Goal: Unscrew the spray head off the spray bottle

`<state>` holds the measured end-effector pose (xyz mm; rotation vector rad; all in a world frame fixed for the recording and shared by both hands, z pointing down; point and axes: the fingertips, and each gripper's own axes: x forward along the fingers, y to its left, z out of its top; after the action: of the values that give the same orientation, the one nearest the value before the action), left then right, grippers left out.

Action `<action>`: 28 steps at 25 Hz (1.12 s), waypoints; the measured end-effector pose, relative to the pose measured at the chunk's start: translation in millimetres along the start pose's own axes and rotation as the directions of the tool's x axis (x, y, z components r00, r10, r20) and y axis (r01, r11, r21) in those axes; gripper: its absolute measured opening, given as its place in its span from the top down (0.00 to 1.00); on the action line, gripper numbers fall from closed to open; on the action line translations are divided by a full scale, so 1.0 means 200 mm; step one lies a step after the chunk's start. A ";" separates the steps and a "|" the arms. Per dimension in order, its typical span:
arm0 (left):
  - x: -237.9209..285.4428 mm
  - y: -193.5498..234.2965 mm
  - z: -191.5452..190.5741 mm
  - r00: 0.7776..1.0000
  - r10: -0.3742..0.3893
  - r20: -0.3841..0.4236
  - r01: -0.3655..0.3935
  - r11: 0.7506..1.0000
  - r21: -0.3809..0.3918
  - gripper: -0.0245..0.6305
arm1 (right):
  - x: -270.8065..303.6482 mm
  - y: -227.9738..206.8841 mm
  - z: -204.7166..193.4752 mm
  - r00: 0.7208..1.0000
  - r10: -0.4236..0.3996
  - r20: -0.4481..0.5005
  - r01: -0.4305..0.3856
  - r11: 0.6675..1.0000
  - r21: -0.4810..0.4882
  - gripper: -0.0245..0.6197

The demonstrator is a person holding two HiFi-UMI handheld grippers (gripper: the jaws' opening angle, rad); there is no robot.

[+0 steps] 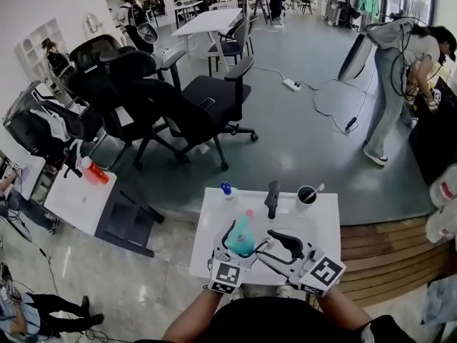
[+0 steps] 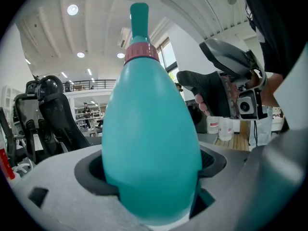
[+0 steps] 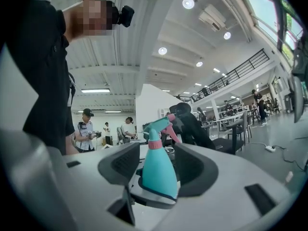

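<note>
A teal spray bottle (image 1: 240,239) with a pink collar (image 2: 141,52) and its spray head (image 2: 139,13) on top is held over the white table (image 1: 321,224). My left gripper (image 1: 246,243) is shut on the bottle's body (image 2: 151,143), which fills the left gripper view. My right gripper (image 1: 270,253) hovers just to the bottle's right. In the right gripper view, the gripper (image 3: 156,170) stands open, its dark pads (image 3: 120,162) apart on both sides of the bottle (image 3: 158,172) and not touching it. The teal head with pink trigger (image 3: 162,124) rises above those pads.
On the table's far edge stand a small blue-capped item (image 1: 226,189), a dark upright object (image 1: 272,199) and a black cup (image 1: 307,195) with a stick in it. Office chairs (image 1: 178,98) crowd the floor beyond. A person (image 1: 400,70) bends over at right. A wooden step (image 1: 385,249) lies right of the table.
</note>
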<state>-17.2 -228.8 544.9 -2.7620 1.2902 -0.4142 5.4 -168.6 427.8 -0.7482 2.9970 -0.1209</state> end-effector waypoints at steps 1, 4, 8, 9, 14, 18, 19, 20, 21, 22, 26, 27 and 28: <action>0.01 -0.01 0.00 1.000 -0.002 -0.003 0.002 1.000 0.006 0.25 | 0.01 0.00 0.00 1.000 -0.003 0.001 0.003 1.000 0.002 0.61; 0.03 -0.03 -0.04 1.000 -0.007 -0.012 0.008 1.000 0.011 0.25 | 0.02 -0.01 0.00 1.000 0.001 0.000 -0.001 1.000 0.004 0.61; 0.06 -0.08 -0.08 0.999 -0.037 -0.036 0.038 0.999 0.014 0.25 | 0.06 0.00 -0.01 1.000 0.018 -0.014 -0.019 0.999 -0.043 0.62; 0.06 -0.09 -0.08 0.998 -0.042 -0.035 0.043 0.999 0.021 0.25 | 0.07 0.00 -0.01 1.000 0.022 -0.021 -0.023 0.998 -0.055 0.62; 0.10 -0.12 -0.10 0.997 -0.056 -0.049 0.059 0.997 0.045 0.25 | 0.11 0.03 0.00 0.999 0.023 -0.048 -0.025 0.999 -0.048 0.63; 0.10 -0.17 -0.11 0.996 -0.074 -0.058 0.079 0.994 0.077 0.25 | 0.12 0.03 -0.01 0.999 -0.005 -0.050 0.000 0.996 -0.085 0.65; 0.10 -0.18 -0.11 0.995 -0.078 -0.060 0.083 0.993 0.088 0.25 | 0.12 0.02 -0.01 0.999 -0.014 -0.048 0.010 0.996 -0.090 0.67; 0.10 -0.19 -0.10 0.995 -0.082 -0.059 0.087 0.992 0.095 0.25 | 0.12 0.02 -0.01 0.999 -0.025 -0.045 0.021 0.996 -0.089 0.70; 0.10 -0.19 -0.10 0.995 -0.085 -0.058 0.090 0.991 0.099 0.25 | 0.11 0.01 -0.01 0.999 -0.035 -0.042 0.031 0.996 -0.081 0.74; 0.10 -0.19 -0.09 0.995 -0.087 -0.058 0.092 0.991 0.100 0.25 | 0.11 0.00 -0.01 0.999 -0.040 -0.037 0.037 0.997 -0.072 0.75; 0.10 -0.20 -0.09 0.992 -0.100 -0.072 0.107 0.989 0.105 0.25 | 0.08 -0.05 -0.04 0.999 -0.038 -0.023 0.036 0.996 -0.084 0.75; 0.09 -0.21 -0.09 0.991 -0.117 -0.072 0.123 0.987 0.099 0.25 | 0.08 -0.05 -0.04 0.999 -0.034 -0.016 0.032 0.996 -0.084 0.75; 0.09 -0.23 -0.09 0.988 -0.137 -0.068 0.143 0.986 0.089 0.26 | 0.07 -0.05 -0.03 1.000 -0.027 -0.009 0.027 0.996 -0.085 0.75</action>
<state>22.3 -212.0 573.2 -2.7909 1.0618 -0.5587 -2.4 -184.3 434.3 -0.7983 3.0189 0.0015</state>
